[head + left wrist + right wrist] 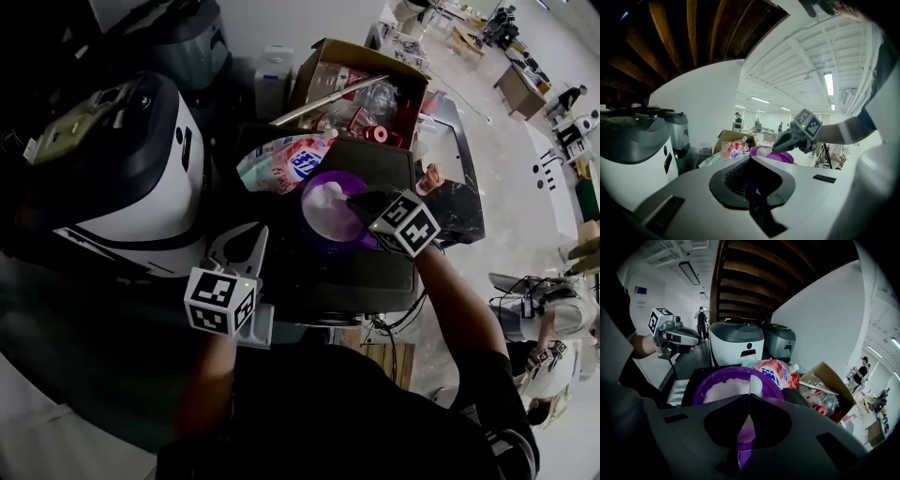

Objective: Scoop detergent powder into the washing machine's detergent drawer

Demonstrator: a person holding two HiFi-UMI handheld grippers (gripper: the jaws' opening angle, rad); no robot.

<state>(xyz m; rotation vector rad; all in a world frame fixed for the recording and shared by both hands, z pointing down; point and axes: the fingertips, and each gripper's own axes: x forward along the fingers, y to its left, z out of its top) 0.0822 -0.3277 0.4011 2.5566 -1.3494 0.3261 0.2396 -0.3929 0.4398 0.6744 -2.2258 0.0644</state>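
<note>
Right claw (749,398): tips closed on a thin white piece, apparently the scoop (754,386), which stands up just past the tips.
Powder (724,392): white heap directly ahead of the right claw, filling a purple bowl (699,392); scoop blade at or in the heap, depth not readable.
Bowl's seat: on a dark flat-topped machine (366,272), centre of the head view.
Drawer (676,392): pale ribbed tray at the bowl's left in the right gripper view, likely the detergent drawer; no powder visible in it.
Left claw (750,158): tips together, nothing certain gripped; faint purple streak in the gap, unidentifiable. Held apart from the bowl, lower left of the head view.
Detergent bag (281,161): lying beyond the bowl, touching or nearly touching its far rim.
Cardboard box (305,84): further back, upper centre, full of clutter.
Step in hand: probably loading the scoop; carry to the drawer not yet done.
Risk, spill: thin handle pinched only at the tips, so a heaped scoop could swivel and shed powder on the dark top during the carry.
Risk, bowl: unsteadied by the left claw; a hard dig could slide or tip it.
Risk, miss: narrow drawer compartments, easily overshot by a fast pour.
</note>
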